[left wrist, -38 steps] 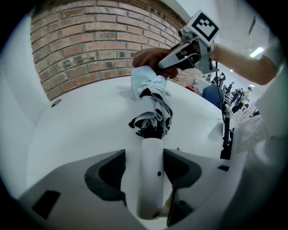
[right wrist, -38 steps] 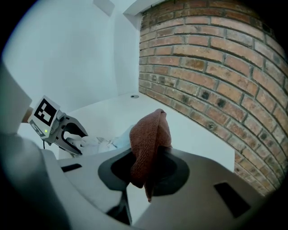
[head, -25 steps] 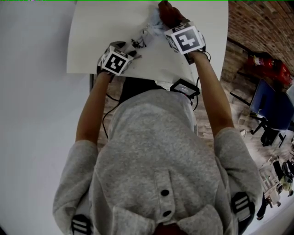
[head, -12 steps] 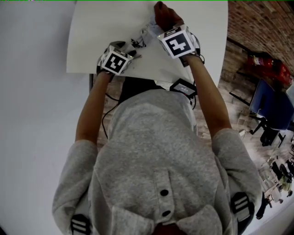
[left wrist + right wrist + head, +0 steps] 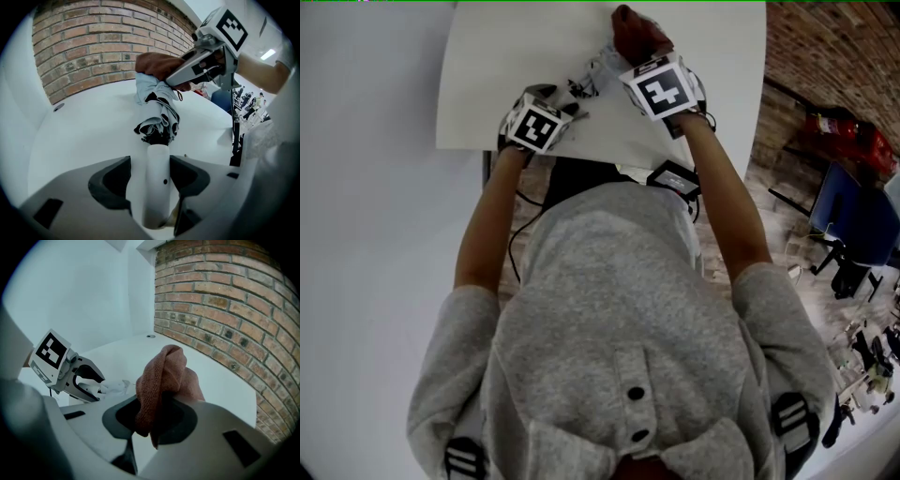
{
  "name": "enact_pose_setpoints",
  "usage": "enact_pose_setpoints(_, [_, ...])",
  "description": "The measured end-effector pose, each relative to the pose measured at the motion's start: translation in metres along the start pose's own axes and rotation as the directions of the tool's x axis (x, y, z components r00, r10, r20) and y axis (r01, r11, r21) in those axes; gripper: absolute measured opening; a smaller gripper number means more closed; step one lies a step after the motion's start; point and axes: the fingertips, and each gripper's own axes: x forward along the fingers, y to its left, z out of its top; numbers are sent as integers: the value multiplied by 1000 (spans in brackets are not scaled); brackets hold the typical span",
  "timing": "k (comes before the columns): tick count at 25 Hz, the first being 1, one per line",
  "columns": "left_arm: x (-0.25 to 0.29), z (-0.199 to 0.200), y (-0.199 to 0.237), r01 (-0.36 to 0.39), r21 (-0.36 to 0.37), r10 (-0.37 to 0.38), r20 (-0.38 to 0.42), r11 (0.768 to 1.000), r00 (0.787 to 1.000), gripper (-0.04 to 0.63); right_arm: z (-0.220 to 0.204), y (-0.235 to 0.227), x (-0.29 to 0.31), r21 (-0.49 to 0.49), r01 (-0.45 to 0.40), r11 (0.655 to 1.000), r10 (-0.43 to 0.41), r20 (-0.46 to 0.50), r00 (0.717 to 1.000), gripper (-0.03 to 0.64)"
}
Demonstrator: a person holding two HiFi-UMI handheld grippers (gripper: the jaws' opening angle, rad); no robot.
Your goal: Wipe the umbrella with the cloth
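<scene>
A folded umbrella (image 5: 157, 111), pale blue and black, lies on the white table (image 5: 516, 56). Its white handle (image 5: 157, 187) sits between the jaws of my left gripper (image 5: 151, 164), which is shut on it. In the head view the left gripper (image 5: 561, 103) is at the table's near edge, with the umbrella (image 5: 592, 73) running away from it to the right. My right gripper (image 5: 157, 416) is shut on a brown cloth (image 5: 165, 373). The cloth (image 5: 157, 65) presses on the umbrella's far end. The right gripper (image 5: 639, 54) and cloth (image 5: 634, 28) are near the table's far edge.
A brick wall (image 5: 93, 42) stands right behind the table. A white wall (image 5: 366, 234) borders it on the left. To the right, the floor holds a blue chair (image 5: 853, 216) and a red object (image 5: 848, 131). A small black device (image 5: 675, 178) hangs at the person's waist.
The right gripper and cloth have slid a little to the left along the umbrella's far end. The left gripper has held still on the handle.
</scene>
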Motion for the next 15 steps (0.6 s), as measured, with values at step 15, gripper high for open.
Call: enact_pose_setpoints(15, [0,0,0,1,-5,-1,0,1000,1000,267,1,11,0,3,-24,1000,24,2,1000,80])
